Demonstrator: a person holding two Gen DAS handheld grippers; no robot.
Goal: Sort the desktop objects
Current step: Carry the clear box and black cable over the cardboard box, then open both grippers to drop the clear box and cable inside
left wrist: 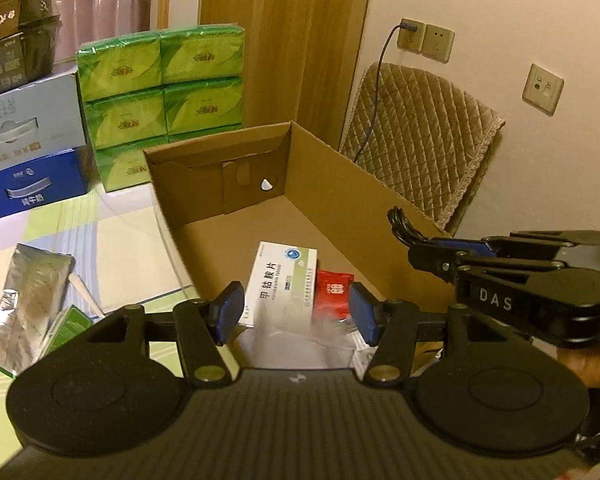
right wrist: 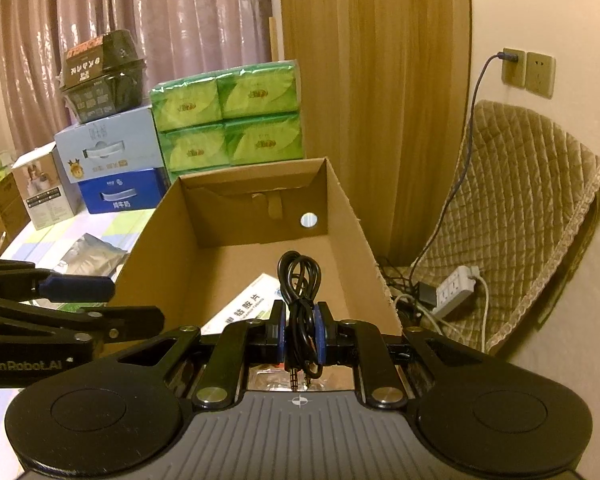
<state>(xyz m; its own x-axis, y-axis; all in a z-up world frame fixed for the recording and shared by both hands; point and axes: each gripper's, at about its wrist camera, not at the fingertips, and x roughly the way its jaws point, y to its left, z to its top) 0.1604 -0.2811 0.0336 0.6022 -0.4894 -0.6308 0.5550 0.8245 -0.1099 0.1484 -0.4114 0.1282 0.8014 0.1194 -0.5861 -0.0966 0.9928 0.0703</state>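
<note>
While its blue pads pinch a coiled black audio cable (right wrist: 300,280), the right gripper (right wrist: 300,328) hangs over the near end of an open cardboard box (right wrist: 340,200); the coil's loops rise above the fingertips and its two plugs hang below them. Beneath the cable, on the box floor, lies a white medicine box (right wrist: 244,312) with green print. Off to the left, the left gripper (left wrist: 294,312) has its jaws parted with nothing pressed between the pads; through the gap show the same medicine box (left wrist: 278,280), a red packet (left wrist: 332,294) touching its right side, and some clear plastic (left wrist: 300,344) nearer the camera. Left of the cardboard box, on the patterned tabletop (left wrist: 112,240), rests a silver foil pouch (left wrist: 28,296). Farther back stand stacked green tissue packs (left wrist: 160,80) and blue cartons (left wrist: 32,152).
</note>
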